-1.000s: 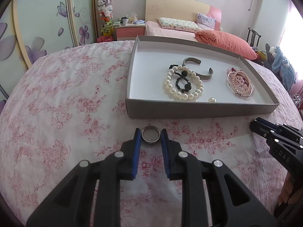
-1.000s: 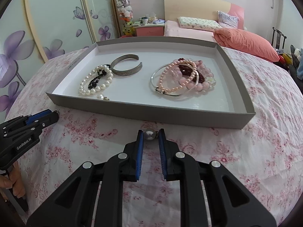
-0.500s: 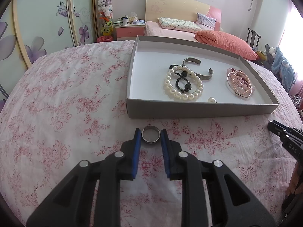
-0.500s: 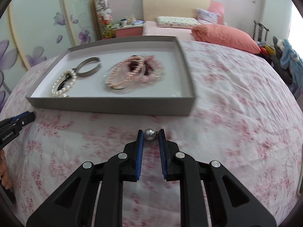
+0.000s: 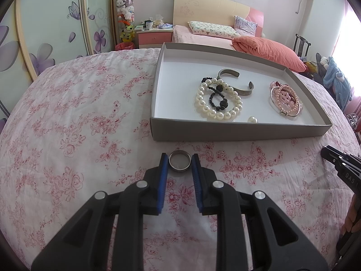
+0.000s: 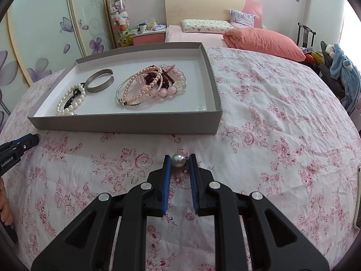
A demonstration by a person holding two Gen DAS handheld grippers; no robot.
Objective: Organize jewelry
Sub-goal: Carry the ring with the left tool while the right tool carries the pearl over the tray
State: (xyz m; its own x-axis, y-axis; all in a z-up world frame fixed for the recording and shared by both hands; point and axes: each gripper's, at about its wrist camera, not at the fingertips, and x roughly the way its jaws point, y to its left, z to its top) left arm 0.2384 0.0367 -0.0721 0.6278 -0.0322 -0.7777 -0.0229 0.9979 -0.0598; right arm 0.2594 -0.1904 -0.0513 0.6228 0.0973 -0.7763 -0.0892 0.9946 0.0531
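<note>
While the left tongs (image 5: 179, 161) clench the ring (image 5: 179, 164) and the right tongs (image 6: 178, 160) grip the pearl (image 6: 178, 160) just short of the tray (image 6: 126, 125), each should clear the rim before letting go.

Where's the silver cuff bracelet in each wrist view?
Left wrist: silver cuff bracelet lies in the grey tray, upper centre-right, just right of the pearl bracelet.
Right wrist: silver cuff bracelet lies upper left, in the tray's left half.
Shared landmark: the pearl bracelet, beside the cuff in both.
</note>
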